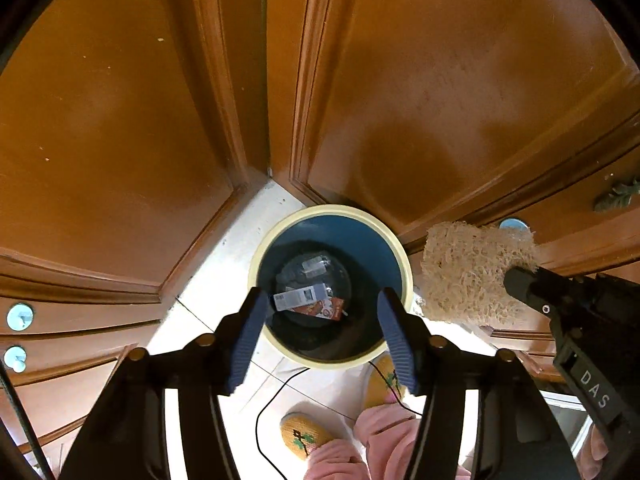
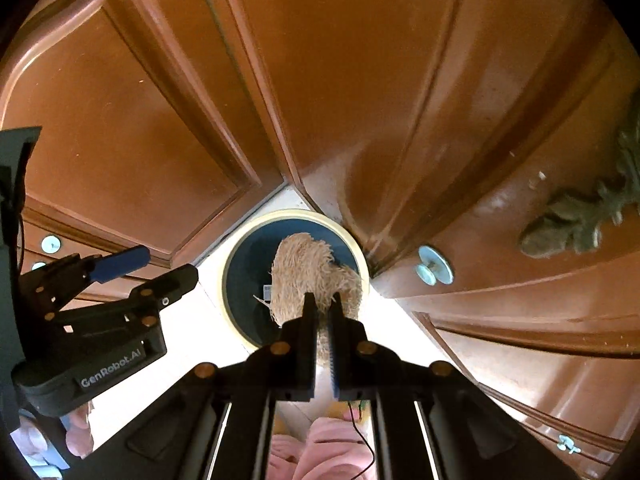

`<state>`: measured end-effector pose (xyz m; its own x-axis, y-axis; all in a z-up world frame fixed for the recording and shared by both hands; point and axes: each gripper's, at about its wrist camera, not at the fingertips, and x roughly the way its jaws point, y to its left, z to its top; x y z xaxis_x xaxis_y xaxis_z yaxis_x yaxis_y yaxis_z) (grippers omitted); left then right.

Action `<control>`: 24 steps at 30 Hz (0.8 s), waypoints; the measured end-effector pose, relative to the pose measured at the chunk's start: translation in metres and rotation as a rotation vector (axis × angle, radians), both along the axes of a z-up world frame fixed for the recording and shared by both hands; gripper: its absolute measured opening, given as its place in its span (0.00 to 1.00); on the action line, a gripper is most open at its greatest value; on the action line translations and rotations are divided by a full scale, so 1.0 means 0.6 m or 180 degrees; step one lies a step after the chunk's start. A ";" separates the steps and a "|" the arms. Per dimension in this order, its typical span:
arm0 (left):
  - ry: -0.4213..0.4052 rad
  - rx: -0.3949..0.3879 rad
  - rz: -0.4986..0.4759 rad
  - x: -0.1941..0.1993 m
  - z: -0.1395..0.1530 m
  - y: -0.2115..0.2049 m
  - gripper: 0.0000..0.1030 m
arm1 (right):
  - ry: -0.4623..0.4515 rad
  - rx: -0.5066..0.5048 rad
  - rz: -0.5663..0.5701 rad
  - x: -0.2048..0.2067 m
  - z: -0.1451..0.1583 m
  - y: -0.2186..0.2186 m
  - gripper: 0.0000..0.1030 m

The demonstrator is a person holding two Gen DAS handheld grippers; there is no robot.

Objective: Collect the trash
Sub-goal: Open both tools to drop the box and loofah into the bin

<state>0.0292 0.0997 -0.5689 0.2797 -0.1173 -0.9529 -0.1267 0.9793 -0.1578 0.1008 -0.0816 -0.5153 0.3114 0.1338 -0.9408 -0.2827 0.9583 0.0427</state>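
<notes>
A round bin with a cream rim (image 1: pixel 332 210) and dark blue inside stands on the floor in a corner between wooden doors. In it lie a grey barcoded carton (image 1: pixel 300 296), a red wrapper (image 1: pixel 330 310) and clear plastic (image 1: pixel 312 266). My left gripper (image 1: pixel 321 294) hangs open straight above the bin, with nothing between its blue pads (image 1: pixel 248 332). My right gripper (image 2: pixel 323 298) is shut on a tan fibrous loofah sponge (image 2: pixel 308 260), held over the bin rim (image 2: pixel 294 214). In the left wrist view the sponge (image 1: pixel 468 272) hangs just right of the bin.
Brown panelled cabinet doors (image 1: pixel 120 120) close in on the bin from the left and right, with pale blue knobs (image 1: pixel 20 316) and a metal leaf handle (image 2: pixel 576 220). Below are white floor tiles, yellow slippers (image 1: pixel 304 434), a person's pink trouser legs (image 1: pixel 384 424) and a thin black cable (image 1: pixel 272 400).
</notes>
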 end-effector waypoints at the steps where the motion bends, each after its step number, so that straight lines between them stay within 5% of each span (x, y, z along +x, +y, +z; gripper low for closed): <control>1: -0.0020 0.0031 0.0012 -0.001 0.002 0.002 0.65 | 0.0010 0.0001 0.0018 0.000 0.000 0.004 0.09; 4: -0.0065 0.0091 0.0046 -0.003 0.006 0.008 0.69 | -0.0044 -0.0034 0.0034 0.000 0.000 0.011 0.14; 9: -0.0084 0.0136 0.0113 -0.008 0.006 0.024 0.76 | -0.0127 -0.0049 0.0014 0.000 0.002 0.021 0.41; 24: -0.0032 0.0307 0.0241 -0.014 0.043 0.031 0.87 | -0.0083 -0.0047 -0.0046 -0.004 0.013 0.012 0.43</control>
